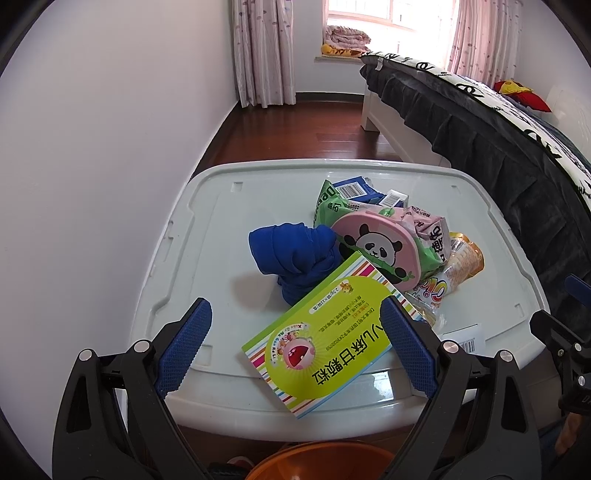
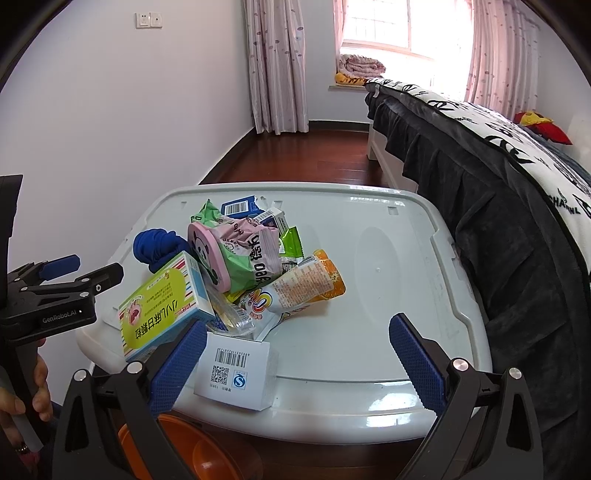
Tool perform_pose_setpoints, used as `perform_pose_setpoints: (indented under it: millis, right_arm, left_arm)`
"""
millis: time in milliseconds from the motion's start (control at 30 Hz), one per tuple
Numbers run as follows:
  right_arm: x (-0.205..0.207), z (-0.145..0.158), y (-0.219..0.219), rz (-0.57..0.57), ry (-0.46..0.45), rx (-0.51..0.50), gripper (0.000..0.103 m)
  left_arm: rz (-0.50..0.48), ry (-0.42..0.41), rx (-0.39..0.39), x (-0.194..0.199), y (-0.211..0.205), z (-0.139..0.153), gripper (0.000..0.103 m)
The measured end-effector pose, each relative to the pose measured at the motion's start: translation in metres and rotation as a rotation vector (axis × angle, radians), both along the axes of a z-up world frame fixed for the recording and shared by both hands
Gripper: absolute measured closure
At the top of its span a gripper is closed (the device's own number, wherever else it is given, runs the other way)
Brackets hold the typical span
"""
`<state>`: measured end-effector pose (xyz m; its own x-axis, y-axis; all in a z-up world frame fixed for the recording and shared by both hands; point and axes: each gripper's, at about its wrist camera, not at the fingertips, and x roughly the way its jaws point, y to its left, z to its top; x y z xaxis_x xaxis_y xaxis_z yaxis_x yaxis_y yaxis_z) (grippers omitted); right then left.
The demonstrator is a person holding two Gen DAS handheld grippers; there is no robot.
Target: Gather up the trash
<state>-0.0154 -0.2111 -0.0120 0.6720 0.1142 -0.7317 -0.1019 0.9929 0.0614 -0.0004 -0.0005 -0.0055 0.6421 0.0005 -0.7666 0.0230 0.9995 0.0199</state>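
between the spread fingers of the left gripper (image 1: 295,345) lies the green box (image 1: 320,343) on the tabletop (image 1: 207,229), its long axis slanting up to the right. right gripper (image 2: 293,363), also wide and empty, frames the white box (image 2: 236,373).

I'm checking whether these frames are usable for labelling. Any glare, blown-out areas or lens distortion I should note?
Left wrist view: window blown out white, bed edge bowed by fisheye, corners vignetted. Right wrist view: window overexposed too, glare streak on the white lid near edge; trash pile sharp in both.
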Motion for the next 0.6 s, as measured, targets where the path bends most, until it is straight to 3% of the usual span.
perform_pose_setpoints:
  millis: [600]
  right_arm:
    - [-0.0002,-0.0006,0.0018,0.007,0.002,-0.003,0.005]
  left_arm:
    - [0.004,0.003,-0.002,0.0002,0.0022,-0.0007,0.013]
